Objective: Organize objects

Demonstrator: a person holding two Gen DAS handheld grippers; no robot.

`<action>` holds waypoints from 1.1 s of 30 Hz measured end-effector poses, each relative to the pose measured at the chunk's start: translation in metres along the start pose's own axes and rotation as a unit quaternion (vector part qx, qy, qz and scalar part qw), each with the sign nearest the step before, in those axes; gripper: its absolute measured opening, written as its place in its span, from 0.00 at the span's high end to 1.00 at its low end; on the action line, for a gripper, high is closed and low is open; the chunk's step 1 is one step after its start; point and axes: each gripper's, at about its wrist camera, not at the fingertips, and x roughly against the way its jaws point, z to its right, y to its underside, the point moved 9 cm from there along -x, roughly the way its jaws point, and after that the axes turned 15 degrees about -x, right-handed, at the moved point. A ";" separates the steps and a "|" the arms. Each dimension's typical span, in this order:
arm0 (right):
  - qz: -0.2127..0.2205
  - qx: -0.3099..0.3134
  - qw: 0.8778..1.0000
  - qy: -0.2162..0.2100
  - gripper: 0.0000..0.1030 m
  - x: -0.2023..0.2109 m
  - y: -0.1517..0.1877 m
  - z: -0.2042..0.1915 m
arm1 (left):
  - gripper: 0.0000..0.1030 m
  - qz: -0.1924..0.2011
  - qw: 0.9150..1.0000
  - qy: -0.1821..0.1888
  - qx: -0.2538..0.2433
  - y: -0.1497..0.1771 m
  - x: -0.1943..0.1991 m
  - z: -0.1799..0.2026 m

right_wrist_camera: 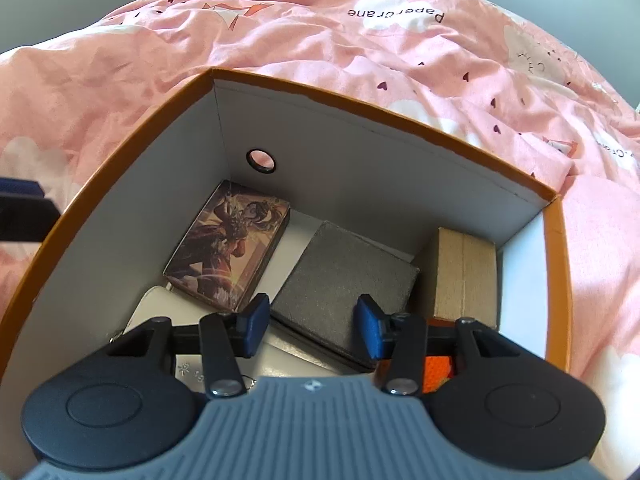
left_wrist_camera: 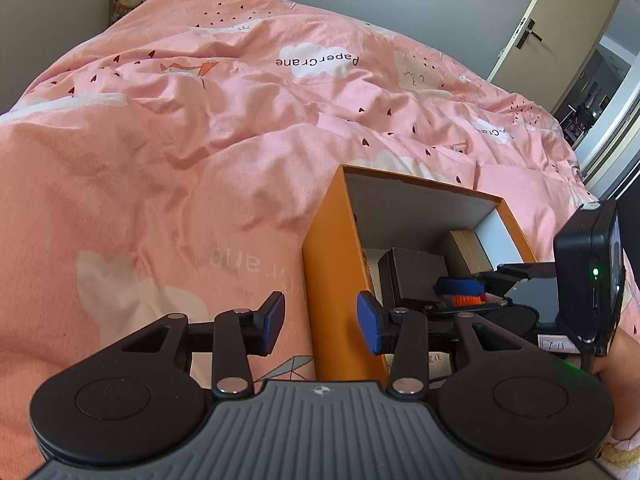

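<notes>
My right claw (right_wrist_camera: 310, 330) hangs apart, empty, inside the orange box (right_wrist_camera: 120, 148); left claw (left_wrist_camera: 320, 322), also apart, straddles its wall and could tip it.

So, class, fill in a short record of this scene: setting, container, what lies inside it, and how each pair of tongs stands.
setting: pink bedspread on a bed
container: orange box, open top, white inside
contents: illustrated box, dark grey box, brown cardboard box, orange item partly hidden
left tongs: open, astride the box's near wall, not gripping
right tongs: open, above the dark grey box, holding nothing
</notes>
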 end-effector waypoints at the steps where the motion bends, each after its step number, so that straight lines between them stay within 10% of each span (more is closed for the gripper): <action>1: 0.005 -0.001 1.000 0.003 0.50 0.004 0.000 -0.001 | 0.51 0.003 1.000 -0.002 -0.005 0.001 0.003 0.002; 22: 0.225 -0.140 0.964 0.007 0.32 0.200 0.050 -0.005 | 0.41 0.122 0.989 0.014 -0.085 0.001 0.088 0.064; 33: 0.256 -0.160 0.952 0.057 0.18 0.219 0.112 -0.002 | 0.16 0.149 0.971 -0.036 -0.181 0.029 0.108 0.087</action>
